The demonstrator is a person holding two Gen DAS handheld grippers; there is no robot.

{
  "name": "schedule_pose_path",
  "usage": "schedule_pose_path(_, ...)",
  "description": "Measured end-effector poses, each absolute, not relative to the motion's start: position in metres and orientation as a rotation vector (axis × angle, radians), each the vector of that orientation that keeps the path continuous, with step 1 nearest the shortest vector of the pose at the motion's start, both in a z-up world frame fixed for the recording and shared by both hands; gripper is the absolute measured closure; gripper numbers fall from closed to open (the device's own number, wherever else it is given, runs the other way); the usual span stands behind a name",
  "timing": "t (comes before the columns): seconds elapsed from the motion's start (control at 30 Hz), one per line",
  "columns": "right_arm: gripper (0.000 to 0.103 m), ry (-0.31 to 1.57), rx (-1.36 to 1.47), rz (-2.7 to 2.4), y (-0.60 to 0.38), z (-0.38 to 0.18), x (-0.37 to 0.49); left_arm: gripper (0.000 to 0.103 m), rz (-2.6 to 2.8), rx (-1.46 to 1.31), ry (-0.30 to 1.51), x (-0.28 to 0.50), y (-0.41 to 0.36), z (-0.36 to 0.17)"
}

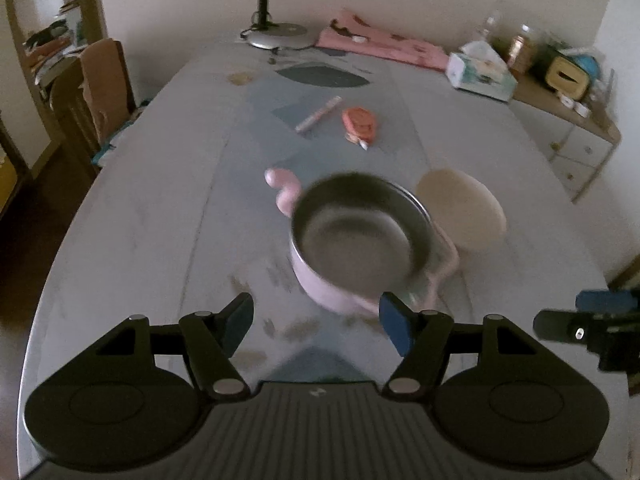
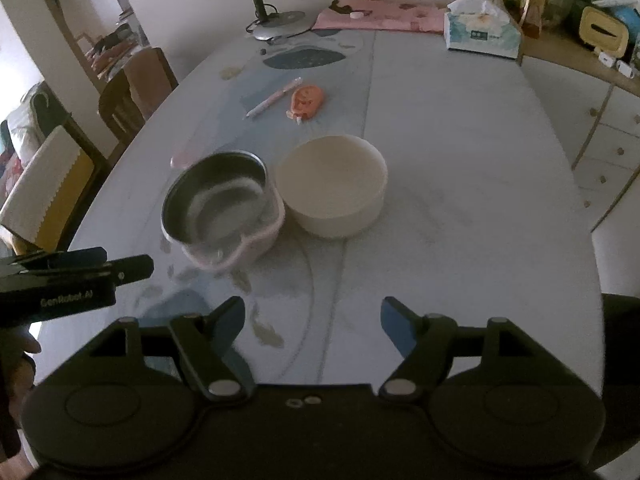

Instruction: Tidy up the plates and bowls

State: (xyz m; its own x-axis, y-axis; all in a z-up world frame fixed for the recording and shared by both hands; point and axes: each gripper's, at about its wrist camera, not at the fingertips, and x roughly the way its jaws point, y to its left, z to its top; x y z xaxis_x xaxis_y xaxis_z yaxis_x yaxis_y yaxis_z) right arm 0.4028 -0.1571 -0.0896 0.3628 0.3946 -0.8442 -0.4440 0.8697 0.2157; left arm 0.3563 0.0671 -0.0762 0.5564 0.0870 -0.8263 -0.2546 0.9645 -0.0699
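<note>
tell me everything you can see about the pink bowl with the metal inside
The pink bowl is a round, pale pink bowl with a shiny steel liner that is empty. A pink handle sticks out on each of two opposite sides, one toward the grippers, one away. It stands upright on the table, close beside the cream bowl on its right; whether they touch cannot be told. Neither gripper holds it. The left wrist view blurs it.

Both wrist cameras look steeply down along their fingers over the tabletop [image 1: 140, 208], near its front edge, sharing the two bowls.
</note>
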Motion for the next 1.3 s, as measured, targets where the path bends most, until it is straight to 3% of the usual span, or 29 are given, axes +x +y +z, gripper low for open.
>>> schedule_pose_path(0.7, 0.032, 1.240, 0.110, 0.450, -0.090, -0.142, 0.472, 0.036, 0.295, -0.277, 1.071, 0.442, 0.114, -0.125)
schedule_pose_path(0.83, 0.037, 1.269, 0.183, 0.447, -0.091, -0.150, 0.477, 0.049, 0.285, -0.268, 1.085, 0.446, 0.114, -0.131)
schedule_pose_path(1.03, 0.058, 1.275, 0.205, 0.444, -0.088, -0.151, 0.473, 0.074, 0.270, -0.266, 1.103, 0.447, 0.111, -0.135)
schedule_pose_path(1.13, 0.066, 1.265, 0.203, 0.465, -0.086, -0.148, 0.472, 0.092, 0.253, -0.256, 1.109, 0.444, 0.108, -0.133)
schedule_pose_path(1.3, 0.067, 1.258, 0.181, 0.475, -0.087, -0.144, 0.465, 0.096, 0.250, -0.219, 1.124, 0.434, 0.096, -0.130)
